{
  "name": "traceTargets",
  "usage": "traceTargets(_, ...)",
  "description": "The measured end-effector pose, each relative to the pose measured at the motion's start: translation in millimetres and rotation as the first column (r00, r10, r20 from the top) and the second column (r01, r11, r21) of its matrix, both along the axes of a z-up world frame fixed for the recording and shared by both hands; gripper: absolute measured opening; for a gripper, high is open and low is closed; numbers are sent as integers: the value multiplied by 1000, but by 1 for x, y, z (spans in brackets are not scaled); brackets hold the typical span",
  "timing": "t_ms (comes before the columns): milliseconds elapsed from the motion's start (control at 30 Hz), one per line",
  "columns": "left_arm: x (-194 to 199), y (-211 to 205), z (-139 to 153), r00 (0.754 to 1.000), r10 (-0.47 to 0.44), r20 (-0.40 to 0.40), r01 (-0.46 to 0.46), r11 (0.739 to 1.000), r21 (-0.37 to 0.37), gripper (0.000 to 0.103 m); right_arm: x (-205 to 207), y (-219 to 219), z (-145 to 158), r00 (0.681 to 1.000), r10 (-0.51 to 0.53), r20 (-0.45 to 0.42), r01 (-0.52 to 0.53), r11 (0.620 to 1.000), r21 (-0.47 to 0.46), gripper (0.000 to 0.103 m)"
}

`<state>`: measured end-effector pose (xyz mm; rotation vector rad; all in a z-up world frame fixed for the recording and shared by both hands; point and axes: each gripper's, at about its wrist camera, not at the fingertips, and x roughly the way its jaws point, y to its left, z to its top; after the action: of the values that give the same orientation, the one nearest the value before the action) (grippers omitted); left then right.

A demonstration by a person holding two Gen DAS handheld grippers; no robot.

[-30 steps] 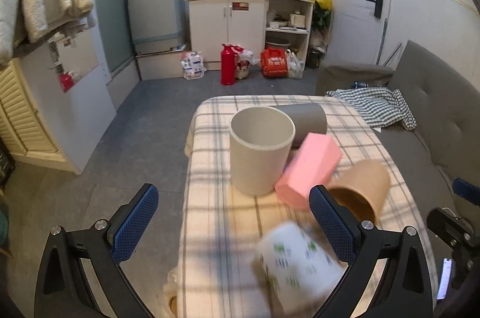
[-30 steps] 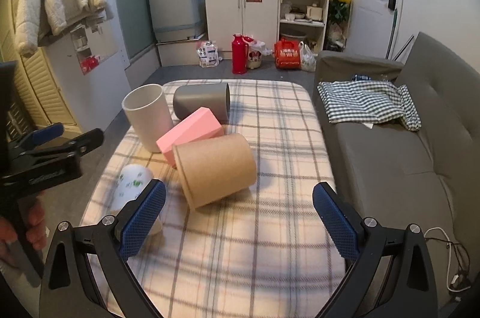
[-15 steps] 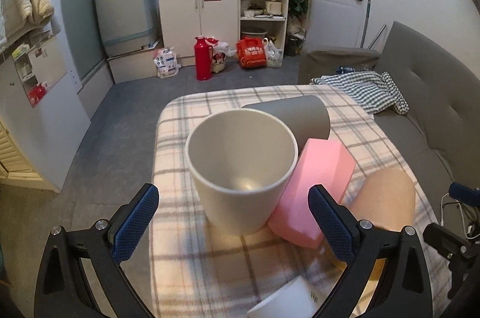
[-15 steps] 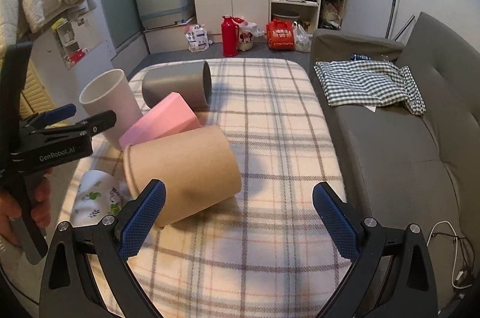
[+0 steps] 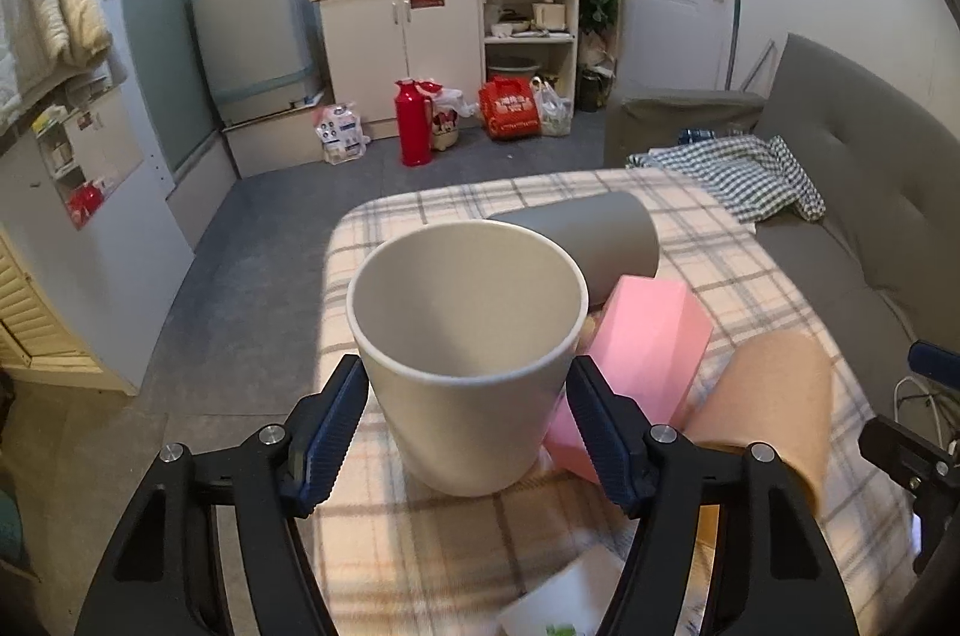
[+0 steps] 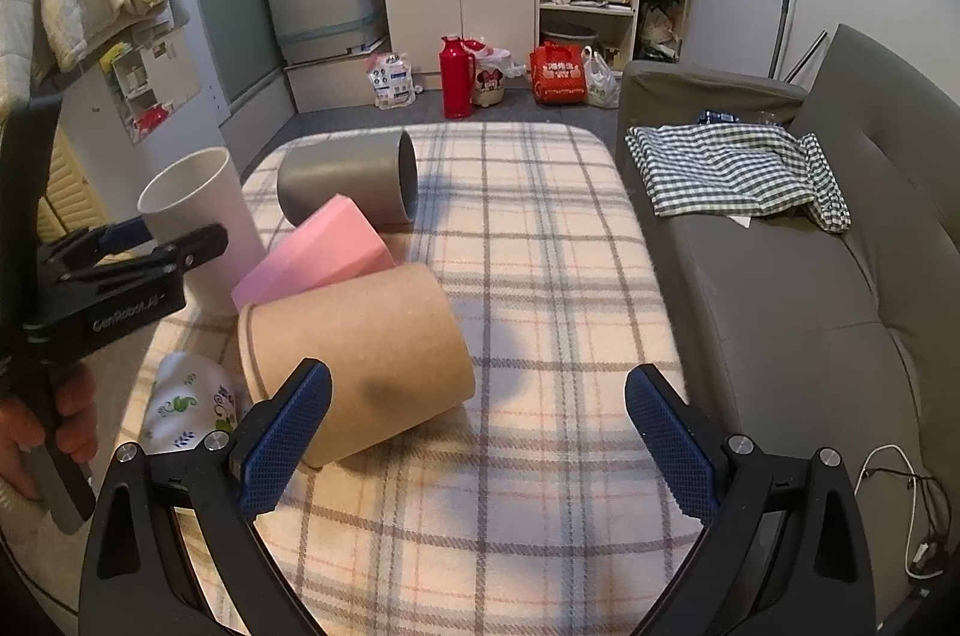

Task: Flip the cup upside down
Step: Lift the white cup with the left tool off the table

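Observation:
A cream cup (image 5: pixel 468 354) stands upright, mouth up, on the plaid table (image 5: pixel 744 270). My left gripper (image 5: pixel 468 414) has its blue pads on either side of the cup's wall, closed in against it. The cup also shows in the right wrist view (image 6: pixel 198 216) with the left gripper (image 6: pixel 162 240) around it. My right gripper (image 6: pixel 477 438) is open and empty, low over the table beside a tan cup (image 6: pixel 354 354) that lies on its side.
A grey cup (image 6: pixel 354 186) lies on its side behind a pink block (image 6: pixel 312 258). A white floral cup (image 6: pixel 192 408) lies at the table's near left. A grey sofa (image 6: pixel 810 276) with a checked cloth (image 6: pixel 732 174) runs along the right.
My left gripper has moved forward to the cream cup and narrowed from wide open until its pads sit against the cup. My right gripper has moved slightly forward and stays open.

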<state>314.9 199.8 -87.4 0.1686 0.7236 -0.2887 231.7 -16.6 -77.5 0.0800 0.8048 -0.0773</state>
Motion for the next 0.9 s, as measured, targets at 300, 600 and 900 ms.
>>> traceTargets(300, -66, 16, 75, 993, 27, 117, -21, 998, -52, 70, -39, 1, 45, 996, -1, 94, 0, 1000, 11, 99)
traceTargets(600, -174, 9, 118, 992, -24, 121, 32, 997, -67, 70, -108, -2, 81, 983, -20, 182, 15, 1000, 26, 99)
traceTargets(900, -243, -16, 78, 996, -71, -49, 67, 994, -82, 70, -177, -10, 69, 981, -53, 186, 47, 998, 36, 99)
